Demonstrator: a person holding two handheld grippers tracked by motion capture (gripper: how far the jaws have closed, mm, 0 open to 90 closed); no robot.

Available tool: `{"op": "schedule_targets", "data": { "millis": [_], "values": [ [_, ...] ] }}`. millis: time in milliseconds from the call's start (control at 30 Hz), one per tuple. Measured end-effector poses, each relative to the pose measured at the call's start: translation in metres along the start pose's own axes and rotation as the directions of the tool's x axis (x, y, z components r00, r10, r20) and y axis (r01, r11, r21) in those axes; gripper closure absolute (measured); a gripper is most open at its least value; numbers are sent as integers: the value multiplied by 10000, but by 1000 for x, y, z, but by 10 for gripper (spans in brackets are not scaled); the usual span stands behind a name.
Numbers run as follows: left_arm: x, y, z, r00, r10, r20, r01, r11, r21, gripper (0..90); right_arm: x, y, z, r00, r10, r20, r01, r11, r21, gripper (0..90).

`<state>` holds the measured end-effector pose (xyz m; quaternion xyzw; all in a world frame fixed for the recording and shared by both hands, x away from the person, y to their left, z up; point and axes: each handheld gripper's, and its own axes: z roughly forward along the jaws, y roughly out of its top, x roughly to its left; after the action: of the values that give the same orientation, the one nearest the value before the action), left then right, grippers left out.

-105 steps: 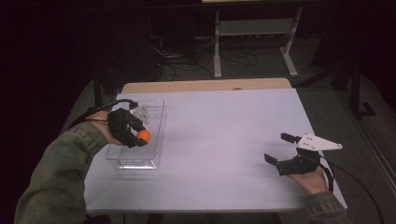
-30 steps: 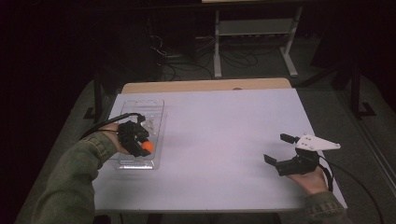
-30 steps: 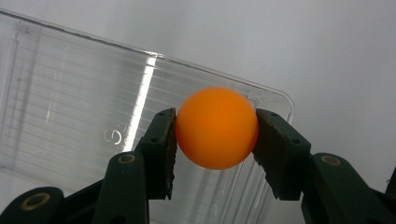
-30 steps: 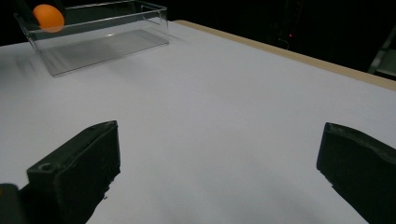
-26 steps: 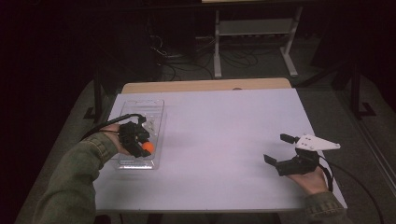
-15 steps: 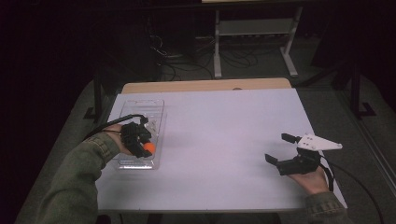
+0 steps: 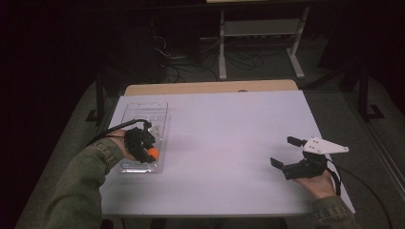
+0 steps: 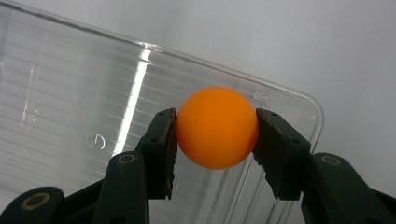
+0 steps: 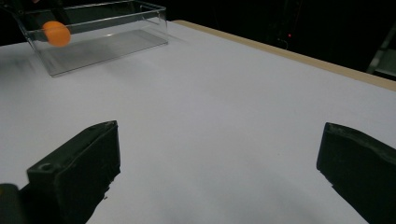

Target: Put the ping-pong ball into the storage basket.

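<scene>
Left sleeve: my green sleeve comes in from about 7 o'clock on the table and ends at the clear tray.
Left gripper: I hold it over the near end of the tray. In the left gripper view its two black jaws are closed partway, each pad pressed against a side of the ball.
Ball: orange, round, pinched between my left jaws. In the high view it shows as an orange spot at the gripper's tip, at about 9 o'clock on the table. In the right gripper view it sits at 11 o'clock, inside the tray's walls.
Tray: clear plastic, long and narrow, lying along the table's left edge, its ribbed floor under the ball. I cannot tell whether the ball touches that floor.
Table: white top with a wooden strip along the far edge.
Right gripper: in my right hand at about 4 o'clock on the table, well apart from the tray. Its jaws stand wide open with nothing between them, pointing across the table toward the tray.
</scene>
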<state>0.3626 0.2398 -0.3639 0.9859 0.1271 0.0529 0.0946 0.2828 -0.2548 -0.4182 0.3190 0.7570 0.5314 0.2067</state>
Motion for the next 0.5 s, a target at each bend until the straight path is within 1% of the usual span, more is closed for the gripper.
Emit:
{"op": "schedule_targets", "data": {
  "millis": [133, 267, 500],
  "values": [
    [1, -2, 4, 9999, -76, 72, 77, 9999, -111, 503, 0, 0, 1, 10000, -18, -16, 18, 10000, 65, 0],
    [0, -1, 8, 9999, -57, 146, 58, 9999, -91, 502, 0, 0, 1, 10000, -15, -1, 15, 10000, 78, 0],
    [0, 0, 10, 9999, -80, 98, 81, 9999, -108, 502, 0, 0, 1, 10000, -24, 6, 23, 10000, 91, 0]
  ]
}}
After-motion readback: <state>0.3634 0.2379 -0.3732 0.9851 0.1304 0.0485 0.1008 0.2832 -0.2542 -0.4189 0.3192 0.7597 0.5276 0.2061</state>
